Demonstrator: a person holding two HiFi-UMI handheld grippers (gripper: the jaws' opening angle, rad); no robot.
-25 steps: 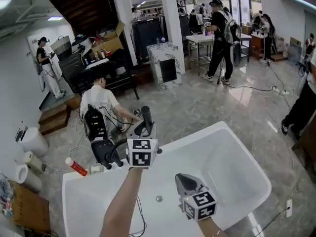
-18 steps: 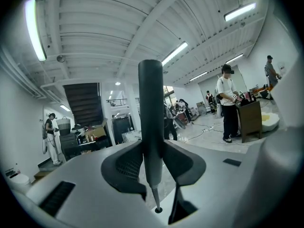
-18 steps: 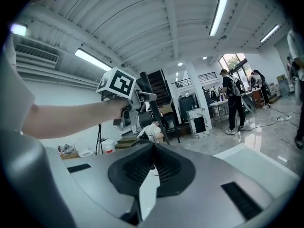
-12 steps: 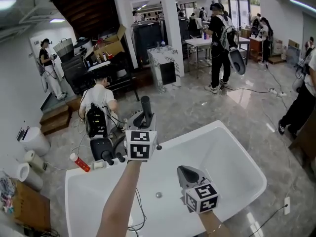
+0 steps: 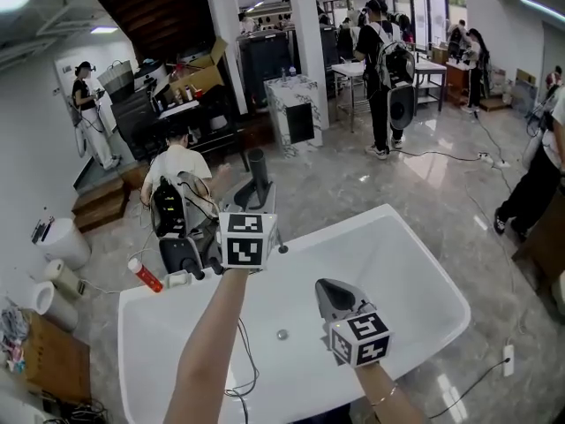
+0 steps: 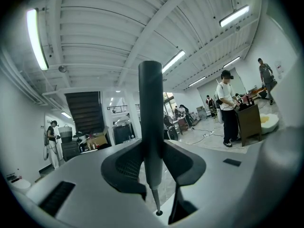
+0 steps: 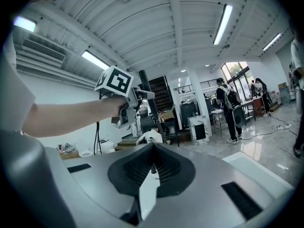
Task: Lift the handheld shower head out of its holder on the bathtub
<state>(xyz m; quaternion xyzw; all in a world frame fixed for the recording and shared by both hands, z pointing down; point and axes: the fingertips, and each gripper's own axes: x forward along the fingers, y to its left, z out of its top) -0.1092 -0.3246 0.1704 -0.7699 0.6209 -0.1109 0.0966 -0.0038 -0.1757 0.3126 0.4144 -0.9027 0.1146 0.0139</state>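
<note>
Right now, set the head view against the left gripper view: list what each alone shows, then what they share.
Head view only: the white tub, its drain, a red bottle on the rim, and the right gripper over the tub. Left gripper view only: the ribbed pads pressing the dark shower head from both sides, and the thin stem at its lower end. Both: the left gripper holding the shower head upright, with the dark staircase behind.
</note>
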